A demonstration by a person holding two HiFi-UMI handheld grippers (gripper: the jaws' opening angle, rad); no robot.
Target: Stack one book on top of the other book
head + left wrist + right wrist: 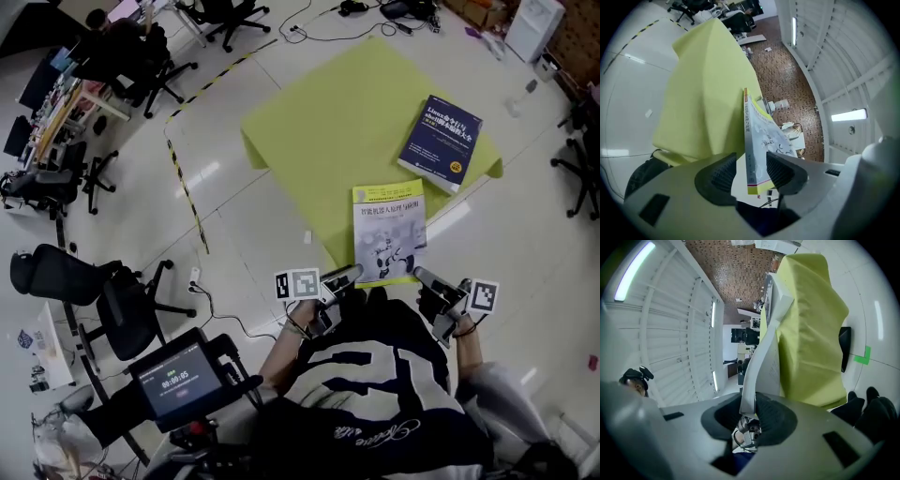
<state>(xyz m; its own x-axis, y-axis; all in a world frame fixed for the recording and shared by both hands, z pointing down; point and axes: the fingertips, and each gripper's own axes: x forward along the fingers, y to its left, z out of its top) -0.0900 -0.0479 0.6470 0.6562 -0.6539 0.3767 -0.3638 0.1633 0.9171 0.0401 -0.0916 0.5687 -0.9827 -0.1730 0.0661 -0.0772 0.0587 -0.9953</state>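
Observation:
A white book with a yellow-green border (388, 230) hangs over the near edge of the table draped in yellow-green cloth (319, 122). My right gripper (427, 278) is shut on its near right corner; in the right gripper view the pads (771, 416) clamp the book's edge (761, 366). My left gripper (342, 278) is at the near left corner, open. In the left gripper view the book (757, 136) stands between the spread jaws of that gripper (747, 171), with a gap beside the left pad (719, 176). A dark blue book (441, 141) lies flat at the table's far right.
Black office chairs (103, 291) stand on the white floor to the left and at the back. Yellow-black tape (183, 178) runs along the floor left of the table. A device with a screen (176, 378) sits at the lower left, and cables lie beyond the table.

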